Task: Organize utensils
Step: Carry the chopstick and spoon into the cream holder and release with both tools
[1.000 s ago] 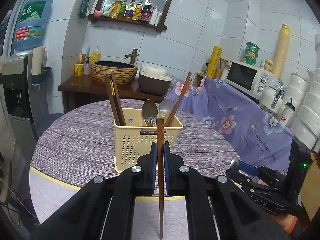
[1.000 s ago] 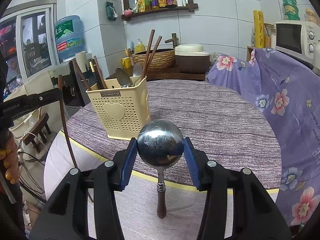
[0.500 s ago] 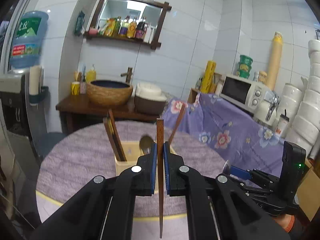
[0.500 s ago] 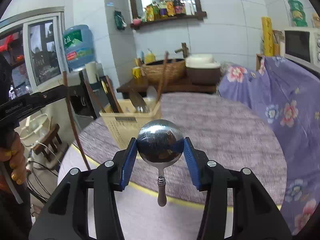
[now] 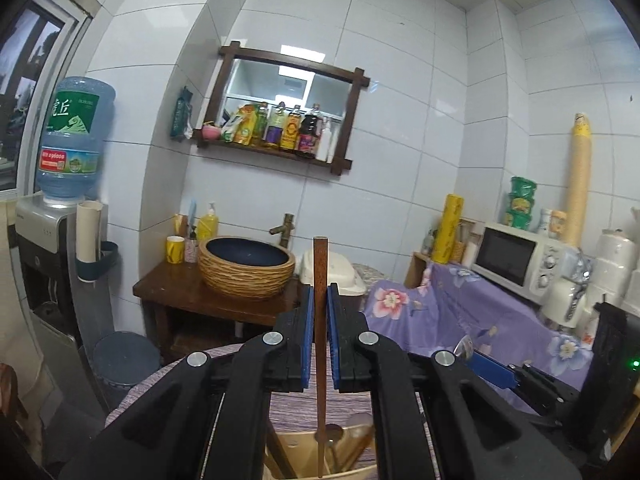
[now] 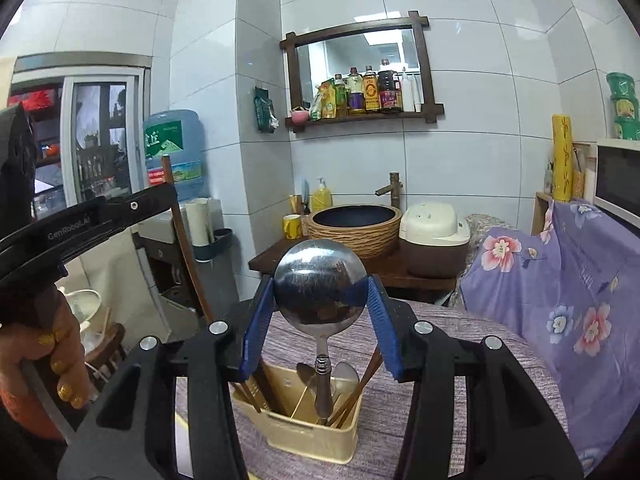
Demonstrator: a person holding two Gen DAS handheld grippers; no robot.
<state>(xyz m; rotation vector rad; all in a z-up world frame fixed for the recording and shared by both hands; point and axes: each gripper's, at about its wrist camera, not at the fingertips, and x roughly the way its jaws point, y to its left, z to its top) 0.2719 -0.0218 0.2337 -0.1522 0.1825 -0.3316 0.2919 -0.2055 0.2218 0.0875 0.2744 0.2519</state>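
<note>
Utensils sit in two places: some stand in a cream plastic caddy [image 6: 298, 426], and one is carried in each gripper above it. Largest item first: the round worktop [image 6: 472, 364], covered in purple striped cloth, carries the caddy near its front edge. The caddy holds dark wooden chopsticks [image 6: 260, 386] in its left section, with spoons and further chopsticks in the section to the right. The left gripper [image 5: 320, 328] is clamped on a single brown chopstick [image 5: 320, 280], held upright between its blue pads [image 5: 306, 332]; in the left wrist view, the lower end of this chopstick reaches down to the caddy opening [image 5: 344, 454]. The right gripper [image 6: 320, 320] is clamped on the bowl of a metal spoon [image 6: 320, 288], with a blue pad pressed against each side of the bowl. The spoon hangs vertically, bowl upward, and its handle [image 6: 322, 384] points down into the right section of the caddy; whether its tip touches the bottom cannot be determined. In the right wrist view, the left gripper and its chopstick appear at the left, beside the caddy.
</note>
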